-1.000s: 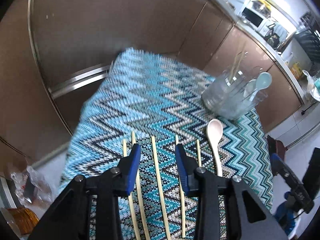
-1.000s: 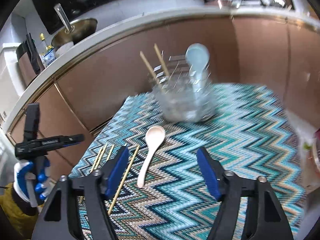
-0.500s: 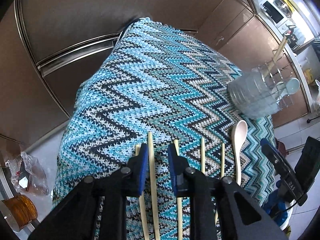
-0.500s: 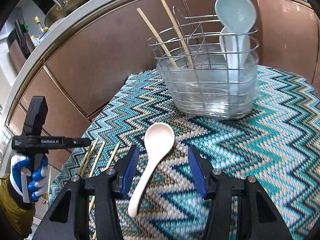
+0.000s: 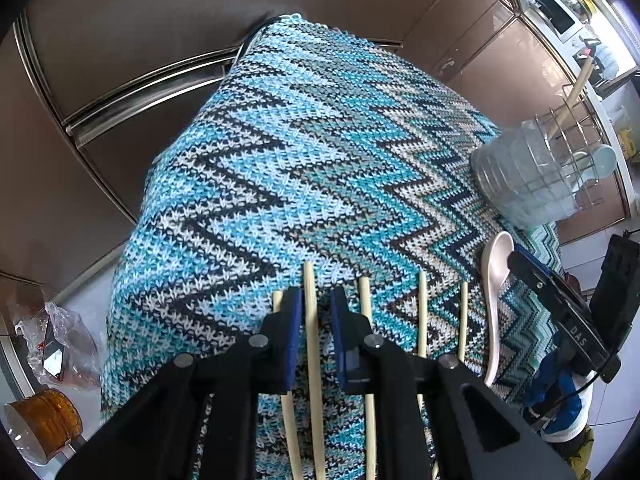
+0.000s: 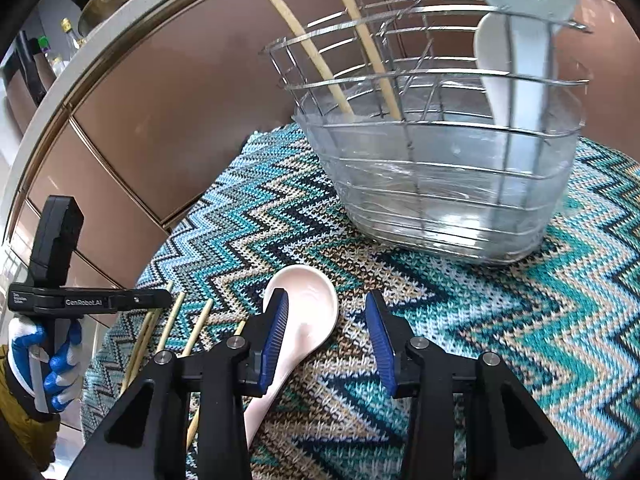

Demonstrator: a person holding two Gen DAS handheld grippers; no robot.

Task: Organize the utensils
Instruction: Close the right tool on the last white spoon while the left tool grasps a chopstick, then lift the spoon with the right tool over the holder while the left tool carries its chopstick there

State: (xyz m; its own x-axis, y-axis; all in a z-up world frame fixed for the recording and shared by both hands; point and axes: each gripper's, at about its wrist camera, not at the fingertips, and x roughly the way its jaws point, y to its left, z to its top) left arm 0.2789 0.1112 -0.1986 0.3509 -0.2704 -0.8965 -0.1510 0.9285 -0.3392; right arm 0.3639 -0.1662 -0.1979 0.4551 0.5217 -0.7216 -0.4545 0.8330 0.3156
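Several bamboo chopsticks (image 5: 365, 320) lie side by side on a zigzag knitted cloth (image 5: 304, 168). My left gripper (image 5: 314, 310) is low over them, slightly open, with one chopstick (image 5: 310, 320) between its blue pads, not clamped. A pale pink spoon (image 6: 308, 316) lies right of the chopsticks; it also shows in the left wrist view (image 5: 494, 280). My right gripper (image 6: 326, 320) is open, its jaws straddling the spoon bowl. A wire utensil caddy (image 6: 440, 160) holds two chopsticks (image 6: 312, 52) and two spoons (image 6: 516, 52).
Brown cabinet fronts (image 6: 160, 112) stand behind the covered table. The cloth's far edge (image 5: 288, 24) drops off near the cabinets. The left gripper and gloved hand (image 6: 48, 312) show at the left of the right wrist view. A bag and an orange jar (image 5: 44, 420) lie on the floor.
Both grippers have moved down and forward. The left jaws narrowed around one chopstick. The right jaws narrowed and came over the pink spoon, closer to the caddy.
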